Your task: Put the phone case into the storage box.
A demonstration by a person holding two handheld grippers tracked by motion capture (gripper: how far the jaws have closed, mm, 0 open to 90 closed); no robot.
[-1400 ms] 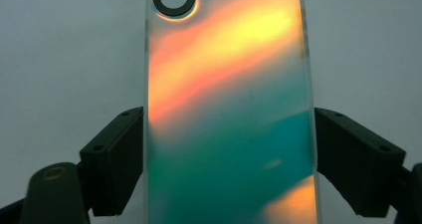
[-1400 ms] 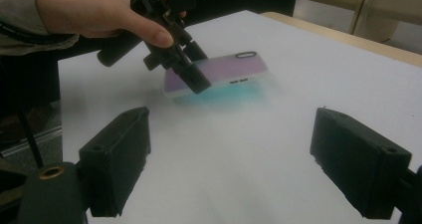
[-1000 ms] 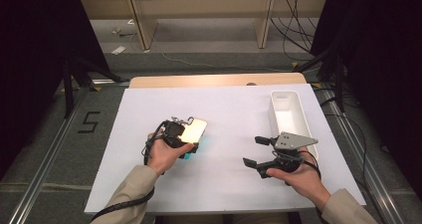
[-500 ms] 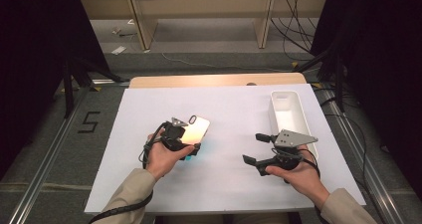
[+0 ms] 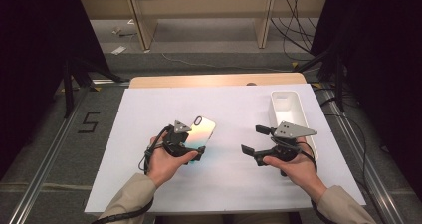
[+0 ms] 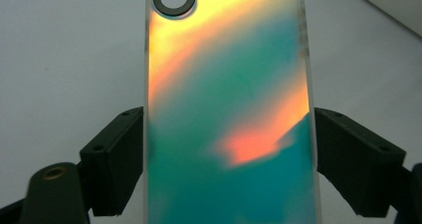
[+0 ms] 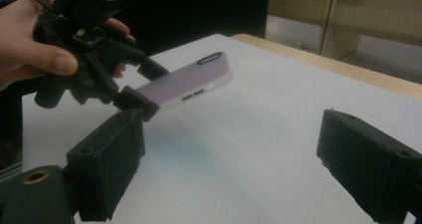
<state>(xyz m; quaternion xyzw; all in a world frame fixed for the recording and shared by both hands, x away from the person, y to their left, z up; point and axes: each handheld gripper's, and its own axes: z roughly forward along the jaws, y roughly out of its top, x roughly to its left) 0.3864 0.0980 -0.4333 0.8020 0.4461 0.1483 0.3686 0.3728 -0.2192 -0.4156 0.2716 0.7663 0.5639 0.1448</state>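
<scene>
An iridescent phone case (image 5: 203, 131) with a camera cutout hangs tilted a little above the white sheet. My left gripper (image 5: 192, 149) is shut on its lower end. In the left gripper view both black pads press the long edges of the case (image 6: 229, 109), with my left gripper (image 6: 229, 149) around it. My right gripper (image 5: 253, 140) stands open to the right of the case, with nothing between its jaws. From the right gripper view (image 7: 234, 154) the case (image 7: 191, 82) points toward the table's middle, held by the left gripper (image 7: 132, 84) and a hand.
A white rectangular bin (image 5: 288, 109) stands at the right, just behind my right gripper. A white sheet (image 5: 224, 189) covers the wooden table (image 5: 214, 79). Dark floor, rails and shelf legs lie beyond the table's edges.
My left gripper has carried the phone case slightly up and to the right. The right gripper has stayed in nearly the same place.
</scene>
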